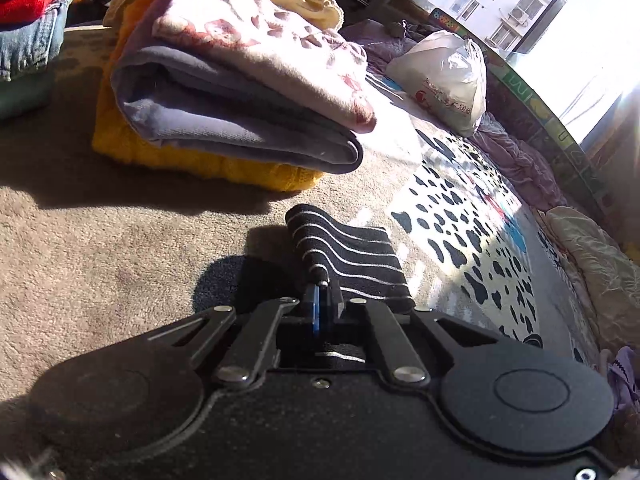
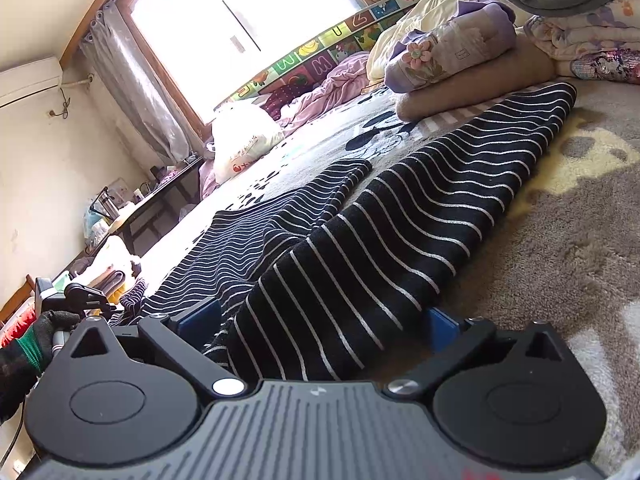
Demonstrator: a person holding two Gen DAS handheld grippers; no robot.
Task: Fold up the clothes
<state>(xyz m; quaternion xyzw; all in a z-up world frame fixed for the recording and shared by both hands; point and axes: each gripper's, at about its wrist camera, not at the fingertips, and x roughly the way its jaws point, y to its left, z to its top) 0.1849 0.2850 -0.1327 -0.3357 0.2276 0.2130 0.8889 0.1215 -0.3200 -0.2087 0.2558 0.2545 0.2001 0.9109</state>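
Striped garment (image 2: 400, 240) lies spread long on the bed (image 2: 580, 248), not yet compact; left gripper (image 1: 320, 300) has its jaws clenched on a rolled striped edge, right gripper (image 2: 320, 320) has jaws released wide, straddling the cloth. A folded stack (image 1: 224, 92) of grey, floral and yellow pieces sits just beyond the left gripper, so some folding stands done while this piece remains open. Only container seen is a white bag (image 1: 448, 76) near the window, contents not visible
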